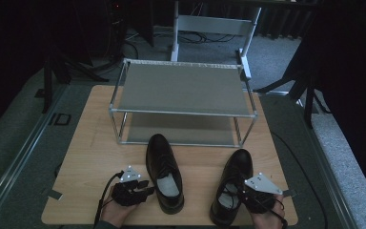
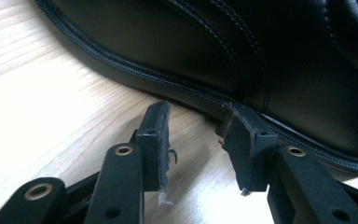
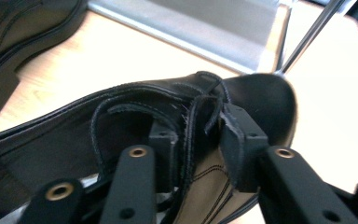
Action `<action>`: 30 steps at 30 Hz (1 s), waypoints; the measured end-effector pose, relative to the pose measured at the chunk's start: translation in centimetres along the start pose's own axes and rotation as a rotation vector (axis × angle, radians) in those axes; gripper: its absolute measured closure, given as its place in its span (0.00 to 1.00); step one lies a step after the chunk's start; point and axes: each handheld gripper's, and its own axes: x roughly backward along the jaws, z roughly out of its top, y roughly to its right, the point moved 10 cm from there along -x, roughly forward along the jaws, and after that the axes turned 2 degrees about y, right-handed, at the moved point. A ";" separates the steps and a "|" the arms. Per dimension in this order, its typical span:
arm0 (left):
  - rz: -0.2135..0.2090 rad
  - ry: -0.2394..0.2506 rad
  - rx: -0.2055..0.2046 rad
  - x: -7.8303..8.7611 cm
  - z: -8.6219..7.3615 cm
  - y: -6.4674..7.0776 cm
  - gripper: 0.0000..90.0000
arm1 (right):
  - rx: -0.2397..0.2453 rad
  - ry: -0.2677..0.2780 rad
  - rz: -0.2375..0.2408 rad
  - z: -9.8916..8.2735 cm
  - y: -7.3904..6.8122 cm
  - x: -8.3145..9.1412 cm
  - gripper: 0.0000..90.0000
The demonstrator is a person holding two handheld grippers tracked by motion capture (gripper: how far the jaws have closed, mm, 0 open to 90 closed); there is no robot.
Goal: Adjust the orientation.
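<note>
Nearest the person, the right tongs (image 1: pixel 244 194) sit over the right shoe (image 1: pixel 232 183) — one jaw inside its opening, one outside, straddling the laced upper edge; whether the pads actually press on it I cannot tell. The left tongs (image 1: pixel 143 187) stand apart with nothing between them, tips just beside the sole of the left shoe (image 1: pixel 164 171). Both shoes lie on the wooden surface (image 1: pixel 95 143) — toes toward the two-tier metal rack (image 1: pixel 183 88) beyond.
</note>
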 end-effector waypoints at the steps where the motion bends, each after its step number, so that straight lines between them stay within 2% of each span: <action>1: 0.000 0.000 -0.003 0.0 0.0 0.0 0.68 | 0.008 0.007 -0.017 0.2 0.2 0.0 0.79; 3: 0.002 -0.003 -0.006 0.0 0.0 0.1 0.68 | 0.014 0.013 -0.037 0.6 0.6 0.0 0.83; 7: 0.002 -0.001 -0.003 -0.1 0.1 0.1 0.67 | 0.005 0.040 -0.017 1.6 1.3 -0.4 0.86; 11: 0.005 -0.002 -0.004 -0.1 0.1 0.0 0.66 | 0.021 0.079 0.018 3.1 1.4 -1.0 0.87; 15: 0.008 -0.001 -0.006 -0.1 0.1 0.0 0.66 | 0.030 0.075 0.016 4.4 1.6 -1.0 0.88; 18: 0.010 -0.001 -0.010 -0.1 0.1 0.1 0.66 | 0.047 0.120 0.016 5.5 1.2 -0.2 0.88; 20: 0.008 -0.001 -0.008 -0.1 0.1 0.0 0.66 | 0.097 0.149 -0.003 6.4 1.0 0.0 0.88; 22: 0.013 0.000 -0.010 -0.1 0.1 0.0 0.66 | 0.122 0.149 0.007 7.1 1.0 -0.6 0.88; 26: 0.013 0.000 -0.007 -0.1 0.1 0.0 0.65 | 0.176 0.142 0.042 7.6 1.0 -3.3 0.88; 28: 0.014 -0.001 -0.010 -0.1 0.1 -0.1 0.64 | 0.218 0.132 0.048 7.4 0.8 -4.7 0.88; 30: 0.010 -0.005 -0.012 -0.1 0.1 -0.2 0.62 | 0.280 0.128 0.056 6.9 0.4 -5.6 0.88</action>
